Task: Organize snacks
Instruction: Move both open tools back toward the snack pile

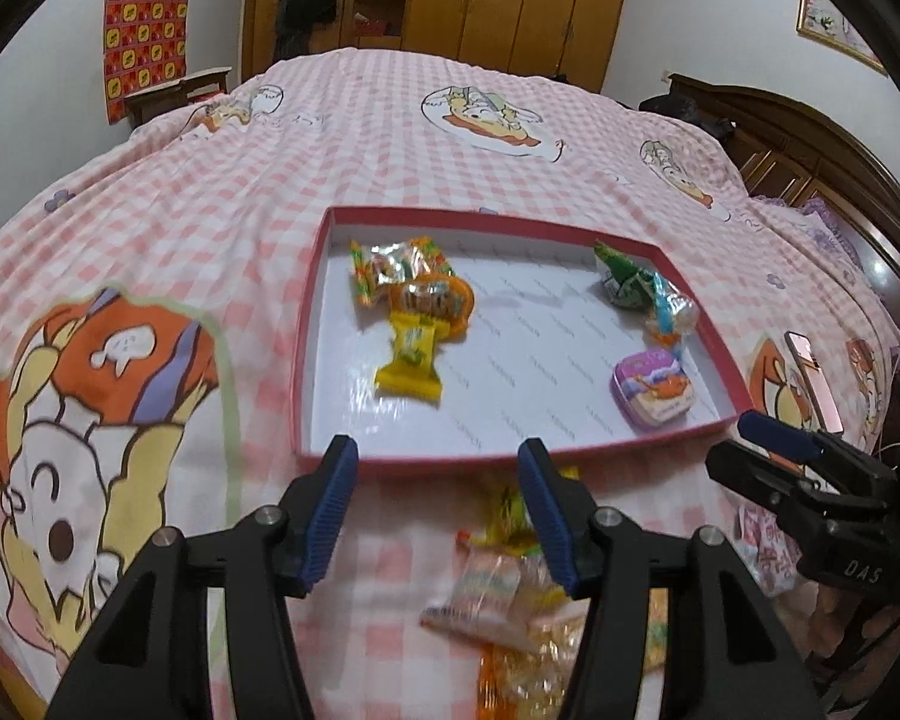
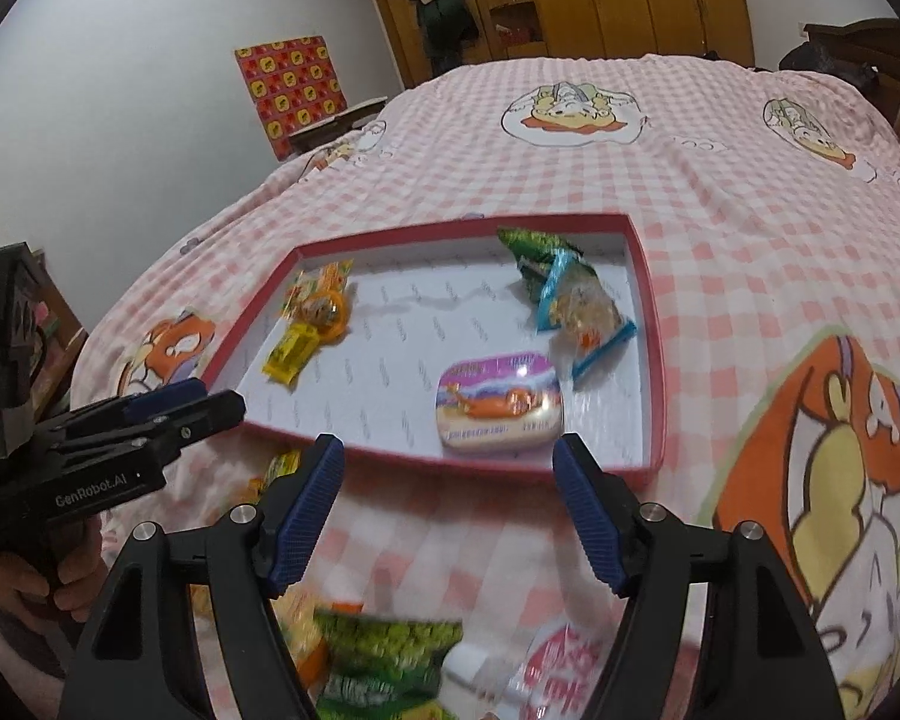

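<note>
Blue-padded left gripper [image 1: 438,462] and right gripper [image 2: 447,468], agape, angled down before red tray [image 1: 510,459]

A pink-and-white checked bedspread [image 1: 390,180] printed with orange and yellow cartoon figures fills both views. At centre, a red-rimmed tray [image 1: 330,222] with a white floor holds a yellow packet [image 1: 411,360], a green packet [image 1: 621,276] and a lilac tin [image 2: 501,402]. Blue pads line the black grippers.

Checked bed [image 1: 390,138]: red tray [image 1: 306,360], loose snack packets [image 1: 498,594], phone [image 1: 813,378].
</note>
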